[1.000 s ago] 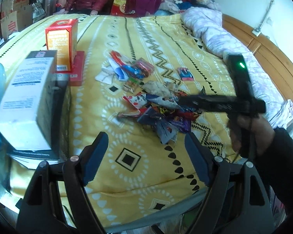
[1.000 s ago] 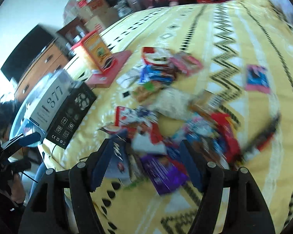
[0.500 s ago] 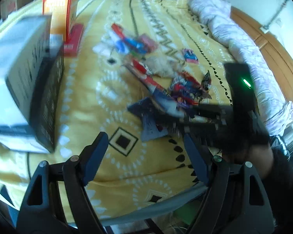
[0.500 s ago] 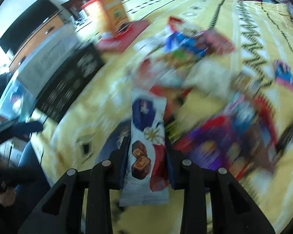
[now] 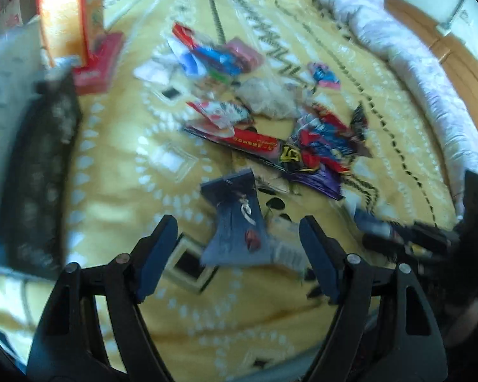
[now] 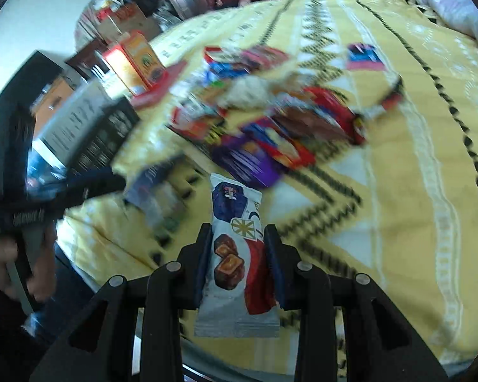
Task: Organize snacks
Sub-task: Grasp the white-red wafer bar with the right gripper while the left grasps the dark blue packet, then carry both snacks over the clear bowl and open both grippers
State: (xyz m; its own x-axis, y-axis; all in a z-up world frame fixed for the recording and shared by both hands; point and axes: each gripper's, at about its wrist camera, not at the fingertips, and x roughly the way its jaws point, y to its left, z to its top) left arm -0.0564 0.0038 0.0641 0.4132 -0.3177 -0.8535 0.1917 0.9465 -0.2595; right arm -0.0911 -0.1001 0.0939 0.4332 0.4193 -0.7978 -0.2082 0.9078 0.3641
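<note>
A heap of snack packets (image 5: 271,127) lies on the yellow patterned bedspread (image 5: 127,159); it also shows in the right wrist view (image 6: 271,121). My right gripper (image 6: 239,242) is shut on a white and blue chocolate snack packet (image 6: 235,242) and holds it above the bed's near edge. My left gripper (image 5: 239,245) is open, with a dark blue packet (image 5: 239,222) lying on the bedspread between its fingers. The right gripper shows at the right edge of the left wrist view (image 5: 430,238).
An orange carton (image 5: 67,19) stands on a red box (image 5: 98,63) at the back left. A black and white box (image 5: 32,159) lies at the left. A white quilt (image 5: 414,47) runs along the right side. A person sits beyond the bed.
My right gripper closed on the chocolate packet in the heap and drew it back toward the bed's near edge. My left gripper moved forward over the dark blue packet.
</note>
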